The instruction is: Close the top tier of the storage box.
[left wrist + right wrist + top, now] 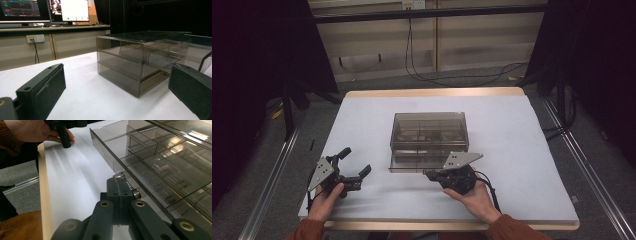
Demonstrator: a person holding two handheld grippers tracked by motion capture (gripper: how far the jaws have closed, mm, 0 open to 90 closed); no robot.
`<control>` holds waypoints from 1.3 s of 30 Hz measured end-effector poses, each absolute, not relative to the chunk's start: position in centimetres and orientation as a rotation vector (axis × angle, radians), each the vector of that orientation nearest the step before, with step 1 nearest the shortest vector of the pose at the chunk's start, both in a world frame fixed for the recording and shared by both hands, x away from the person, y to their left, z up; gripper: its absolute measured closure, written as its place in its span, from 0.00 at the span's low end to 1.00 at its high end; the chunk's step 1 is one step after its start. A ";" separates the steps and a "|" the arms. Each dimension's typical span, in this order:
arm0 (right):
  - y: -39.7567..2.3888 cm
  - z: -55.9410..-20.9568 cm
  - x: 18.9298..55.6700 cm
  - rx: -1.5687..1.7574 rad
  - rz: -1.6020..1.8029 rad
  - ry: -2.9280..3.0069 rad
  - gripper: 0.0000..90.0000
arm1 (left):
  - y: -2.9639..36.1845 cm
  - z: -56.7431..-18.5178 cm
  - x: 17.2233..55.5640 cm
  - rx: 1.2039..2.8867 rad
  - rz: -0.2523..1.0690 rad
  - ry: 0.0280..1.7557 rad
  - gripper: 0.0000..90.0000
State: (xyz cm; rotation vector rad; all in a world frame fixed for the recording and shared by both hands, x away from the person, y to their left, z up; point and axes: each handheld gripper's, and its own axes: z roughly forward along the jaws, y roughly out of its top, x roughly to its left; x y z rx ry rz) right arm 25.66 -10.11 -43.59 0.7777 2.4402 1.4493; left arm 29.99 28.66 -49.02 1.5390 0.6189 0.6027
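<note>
High view: a smoked transparent drawer cabinet (429,136) stands at the centre of the white worktop (522,165). Its lowest drawer (414,166) projects slightly toward the bottom of the frame. The right tool (428,174) sits at lower centre, tips at the drawer's front edge, the hand cupped beneath the tool body. The left tool (355,165) rests at lower left, well apart from the cabinet, jaws spread and empty; it appears parked so as not to obstruct the drawer's travel.

Left gripper view: the two black jaws rise from the lower corners with a wide gap between them, nothing held. The cabinet stands at centre right, its divided drawers visible through the walls.

Right gripper view: the jaws are pressed together at lower centre, pinching a small metal knob (133,192) on the drawer front. The drawer runs diagonally across the upper right, its partitioned compartments apparently empty. The pinch on the knob is judged to serve pulling the drawer open. The other hand, with its tool, lies on the worktop at upper left.
</note>
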 end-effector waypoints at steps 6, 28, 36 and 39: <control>-10.1 -43.6 25.7 0.785 1.443 2.432 1.00 | 28.7 -49.0 30.0 1.538 0.603 0.617 0.01; -10.4 -43.5 26.0 0.802 1.436 2.415 1.00 | 28.7 -49.0 30.0 1.539 0.603 0.618 0.01; -10.4 -43.5 26.1 0.801 1.430 2.417 1.00 | 28.7 -49.0 30.0 1.539 0.603 0.618 0.01; -10.4 -43.5 26.2 0.801 1.431 2.418 1.00 | 28.7 -49.0 30.0 1.539 0.602 0.618 0.01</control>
